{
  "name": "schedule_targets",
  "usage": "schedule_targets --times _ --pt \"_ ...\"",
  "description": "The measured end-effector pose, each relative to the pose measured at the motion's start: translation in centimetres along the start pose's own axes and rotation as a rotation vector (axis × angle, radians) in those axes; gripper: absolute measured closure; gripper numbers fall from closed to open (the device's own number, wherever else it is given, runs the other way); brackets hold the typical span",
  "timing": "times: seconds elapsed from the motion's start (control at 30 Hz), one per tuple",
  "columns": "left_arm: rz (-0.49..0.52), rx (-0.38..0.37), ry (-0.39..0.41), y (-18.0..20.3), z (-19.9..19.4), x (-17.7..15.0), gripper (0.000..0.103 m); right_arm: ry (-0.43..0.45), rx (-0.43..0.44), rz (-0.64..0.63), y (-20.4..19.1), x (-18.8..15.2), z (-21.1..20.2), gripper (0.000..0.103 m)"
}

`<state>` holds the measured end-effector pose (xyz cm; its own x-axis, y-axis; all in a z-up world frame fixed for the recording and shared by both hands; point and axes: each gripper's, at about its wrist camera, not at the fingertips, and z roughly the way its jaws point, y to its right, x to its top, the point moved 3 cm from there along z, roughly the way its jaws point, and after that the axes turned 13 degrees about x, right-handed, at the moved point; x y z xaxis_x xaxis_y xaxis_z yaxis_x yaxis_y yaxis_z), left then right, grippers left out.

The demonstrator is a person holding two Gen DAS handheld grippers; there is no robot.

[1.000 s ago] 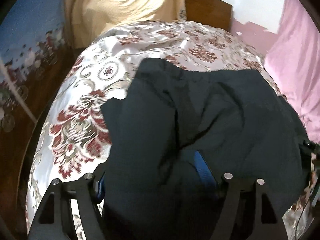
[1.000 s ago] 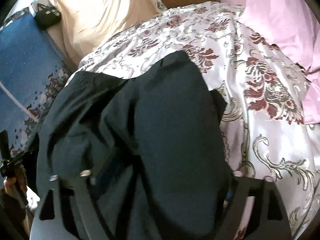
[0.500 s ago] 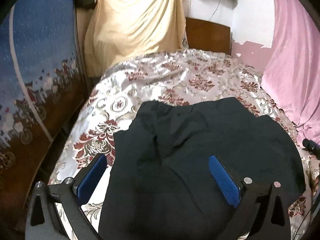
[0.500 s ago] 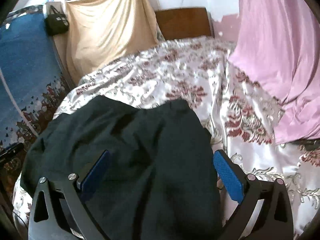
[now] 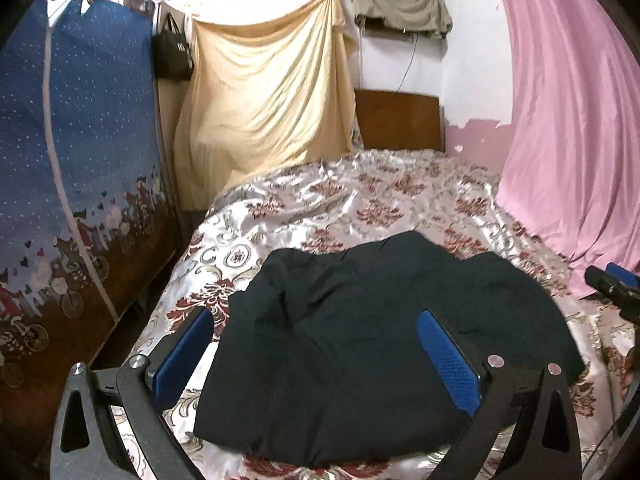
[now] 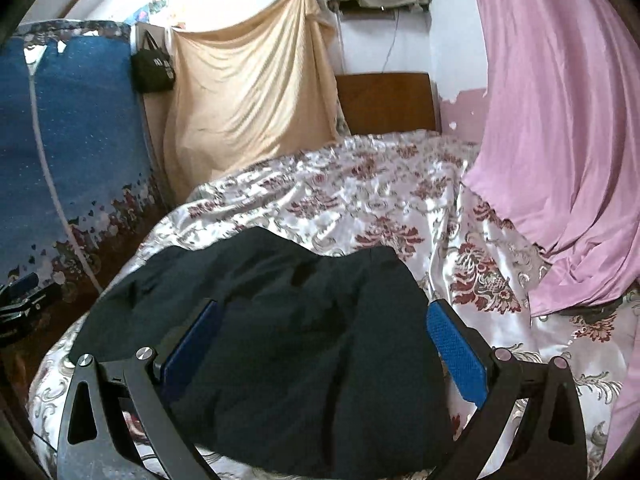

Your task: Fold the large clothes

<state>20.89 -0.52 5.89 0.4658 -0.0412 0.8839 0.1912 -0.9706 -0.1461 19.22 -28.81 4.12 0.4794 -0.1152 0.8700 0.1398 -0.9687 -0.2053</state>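
Observation:
A dark navy garment lies folded in a rough rectangle on the floral bedspread, near the bed's front edge. It also shows in the right wrist view. My left gripper is open and empty, raised above the garment's near left part. My right gripper is open and empty, raised above the garment's near right part. The right gripper's tip shows at the right edge of the left wrist view.
A blue patterned wardrobe stands left of the bed. A yellow cloth hangs at the back, next to a wooden headboard. A pink curtain drapes onto the bed's right side. A black bag hangs on the wardrobe.
Both grippers let go of the garment, opened and pulled up and back. The garment now lies flat on the bed and more of the room shows.

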Motion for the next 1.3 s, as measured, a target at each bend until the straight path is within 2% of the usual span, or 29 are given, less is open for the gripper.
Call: schedule_targets --times 0.37,1.0,1.3 --pt "0.006 -0.01 0.087 0.2 -5.4 -1.1 0.0 0.101 0.026 -0.059 -4.5 -1.3 -6.0 0.002" --pt "0.0 0.032 0.183 -0.9 -9.2 -5.0 0.0 0.191 -0.031 -0.097 -7.7 -5.2 -10.4 0.002" --pt "0.002 0.034 0.158 -1.2 -9.6 -7.6 0.0 0.192 -0.016 -0.119 -9.2 -7.2 -11.3 0.002"
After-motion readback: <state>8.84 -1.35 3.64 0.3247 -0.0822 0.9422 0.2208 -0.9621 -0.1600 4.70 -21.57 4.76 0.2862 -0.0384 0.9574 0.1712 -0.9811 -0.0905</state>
